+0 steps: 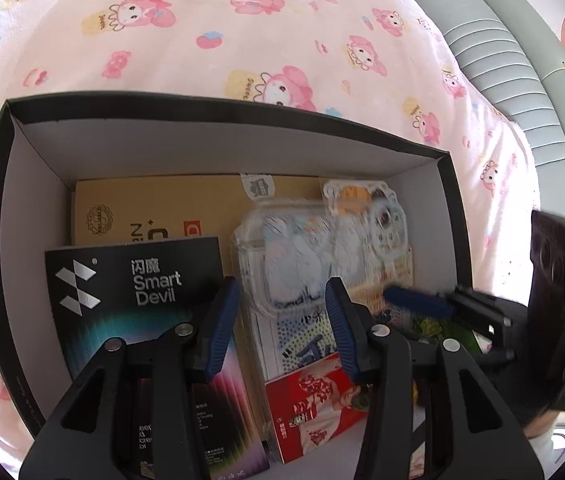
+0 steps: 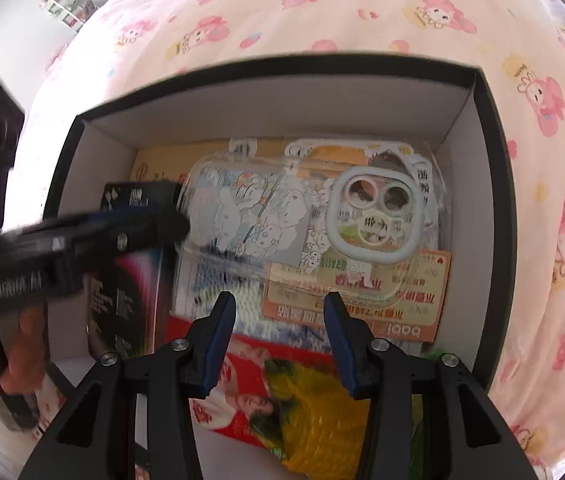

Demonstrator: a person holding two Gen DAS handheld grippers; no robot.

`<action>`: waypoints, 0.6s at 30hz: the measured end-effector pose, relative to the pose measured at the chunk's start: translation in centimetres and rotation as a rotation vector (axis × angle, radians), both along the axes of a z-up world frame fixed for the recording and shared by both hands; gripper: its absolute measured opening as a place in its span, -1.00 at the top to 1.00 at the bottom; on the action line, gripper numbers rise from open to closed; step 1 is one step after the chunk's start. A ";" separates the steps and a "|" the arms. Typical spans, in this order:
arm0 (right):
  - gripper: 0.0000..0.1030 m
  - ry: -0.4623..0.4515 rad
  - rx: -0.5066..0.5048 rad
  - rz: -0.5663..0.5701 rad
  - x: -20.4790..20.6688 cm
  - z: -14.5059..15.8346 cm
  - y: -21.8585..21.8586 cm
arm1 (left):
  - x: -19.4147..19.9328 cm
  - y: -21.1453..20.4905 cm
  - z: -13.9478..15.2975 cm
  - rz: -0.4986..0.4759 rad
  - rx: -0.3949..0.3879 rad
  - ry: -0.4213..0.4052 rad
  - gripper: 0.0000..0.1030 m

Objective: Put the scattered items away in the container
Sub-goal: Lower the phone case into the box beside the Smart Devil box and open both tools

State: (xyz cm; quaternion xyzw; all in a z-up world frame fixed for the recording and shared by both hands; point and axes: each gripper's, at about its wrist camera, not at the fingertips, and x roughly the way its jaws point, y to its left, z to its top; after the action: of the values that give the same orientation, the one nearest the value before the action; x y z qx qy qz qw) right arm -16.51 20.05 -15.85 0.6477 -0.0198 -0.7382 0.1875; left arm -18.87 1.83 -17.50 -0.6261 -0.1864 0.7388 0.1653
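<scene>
A black box with white inner walls sits on the bed and holds the items. Inside lie a black Smart Devil box, a tan carton, a clear phone case with cartoon print, a red packet, an orange card and a yellow-green packet. My left gripper is open and empty over the box. My right gripper is open and empty over the box; it shows blurred in the left wrist view.
The box rests on a pink cartoon-print bedsheet. A grey padded headboard runs along the right. The left gripper body crosses the box's left side in the right wrist view.
</scene>
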 end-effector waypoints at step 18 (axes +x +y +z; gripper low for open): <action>0.21 0.060 -0.027 -0.076 -0.4 2.4 0.6 | -2.2 1.3 -0.1 0.002 -0.067 0.081 0.14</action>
State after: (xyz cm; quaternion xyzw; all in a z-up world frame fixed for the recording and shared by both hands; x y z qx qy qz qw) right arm -16.89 20.61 -13.44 0.6213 -0.0489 -0.7636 0.1687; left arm -21.08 3.17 -17.57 -0.6008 -0.1556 0.7695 0.1508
